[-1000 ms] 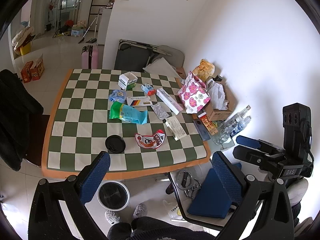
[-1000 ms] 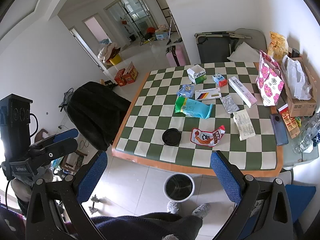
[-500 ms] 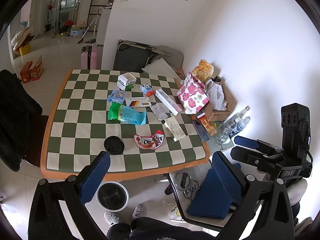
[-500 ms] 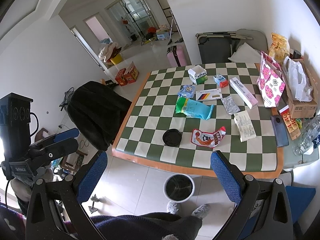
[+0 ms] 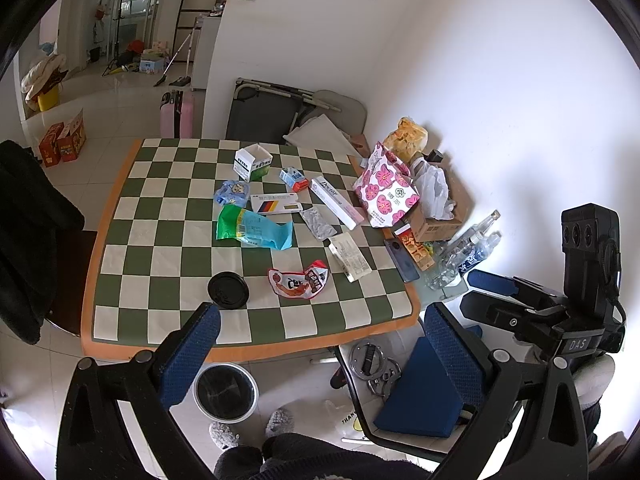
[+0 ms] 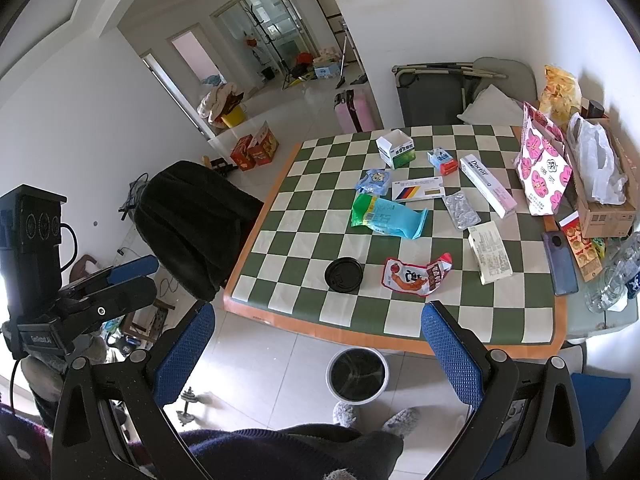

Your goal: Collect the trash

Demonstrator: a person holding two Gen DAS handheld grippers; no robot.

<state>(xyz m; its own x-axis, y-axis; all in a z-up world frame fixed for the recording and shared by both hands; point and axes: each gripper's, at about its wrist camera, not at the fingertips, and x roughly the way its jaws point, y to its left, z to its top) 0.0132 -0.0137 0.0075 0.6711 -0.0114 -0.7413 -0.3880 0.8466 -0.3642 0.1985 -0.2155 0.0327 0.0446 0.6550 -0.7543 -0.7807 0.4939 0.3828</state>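
Trash lies on a green-and-white checkered table (image 5: 168,264) (image 6: 304,240): a red snack wrapper (image 5: 298,282) (image 6: 416,276), a black cup lid (image 5: 228,291) (image 6: 343,275), a green-blue bag (image 5: 252,232) (image 6: 386,216), several small boxes and a foil blister pack (image 5: 318,223). A white trash bin (image 5: 226,392) (image 6: 357,375) stands on the floor below the table's near edge. My left gripper (image 5: 316,344) is open and empty, held high before the table. My right gripper (image 6: 316,344) is open and empty too; it also shows in the left wrist view (image 5: 492,292).
A pink flowered bag (image 5: 386,188), a cardboard box (image 5: 440,216), a phone (image 6: 560,262) and plastic bottles (image 5: 464,252) crowd the table's right side. A black-draped chair (image 6: 192,220) stands left, a blue-cushioned chair (image 5: 420,396) right. My slippered feet (image 6: 376,416) are by the bin.
Both grippers have drifted slightly; the table scene shifts a little in both views. Nothing has been picked up or moved.
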